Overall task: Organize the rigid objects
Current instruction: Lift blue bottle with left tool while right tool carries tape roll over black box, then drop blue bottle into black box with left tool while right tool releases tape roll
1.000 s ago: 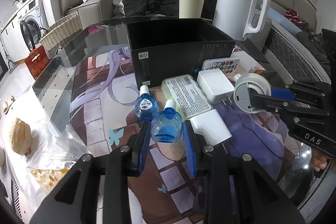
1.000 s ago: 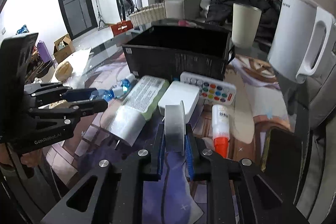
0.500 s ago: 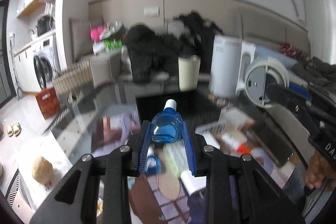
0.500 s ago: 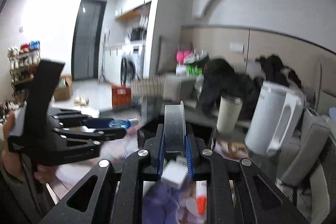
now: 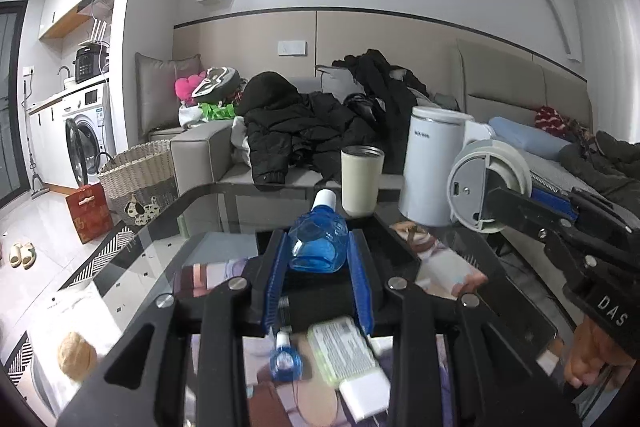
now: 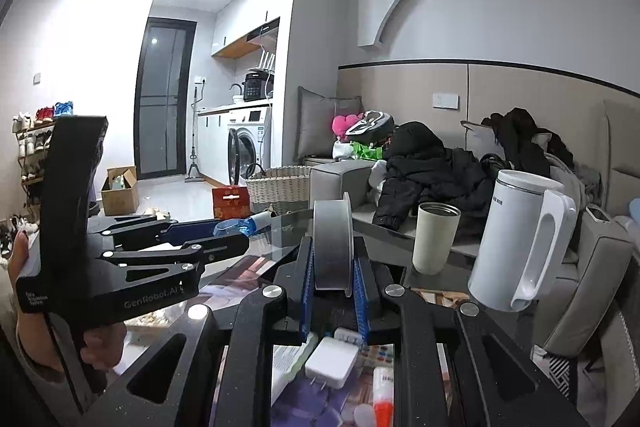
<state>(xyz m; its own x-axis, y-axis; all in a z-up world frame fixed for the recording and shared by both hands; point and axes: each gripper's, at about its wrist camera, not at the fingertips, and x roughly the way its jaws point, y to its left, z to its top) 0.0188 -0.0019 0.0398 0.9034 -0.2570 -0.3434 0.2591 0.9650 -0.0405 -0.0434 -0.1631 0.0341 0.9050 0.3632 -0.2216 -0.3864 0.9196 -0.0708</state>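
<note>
We hold both loads clear of the table; the left gripper (image 5: 318,287) is clamped on a blue bottle (image 5: 318,241), white cap pointing away to twelve o'clock, and the right gripper (image 6: 332,301) is clamped on a grey-and-white disc (image 6: 332,247) standing on edge between the pads; in the left wrist view that disc shows at three o'clock, well apart from the bottle. The step in hand, as we judge it, is carrying both to the black box (image 5: 320,297), which lies just beyond and below the fingertips and is mostly hidden by them; we would keep the squeeze steady, bring each load over the opening before lowering, and keep the two tools from crossing, since the smooth bottle could slip and the disc could roll if dropped on its rim.

Below us at six o'clock other pieces wait on the table (image 5: 132,279): a second small blue bottle (image 5: 285,361), a green labelled pack (image 5: 344,355), a white charger (image 6: 332,361); the surface is glass over a printed picture. Further out at one o'clock stand a cream cup (image 5: 361,181) and a white kettle (image 5: 432,167); beyond them a sofa heaped with dark coats (image 5: 304,125); at ten o'clock a wicker basket (image 5: 138,179) and a washing machine (image 5: 86,139).
</note>
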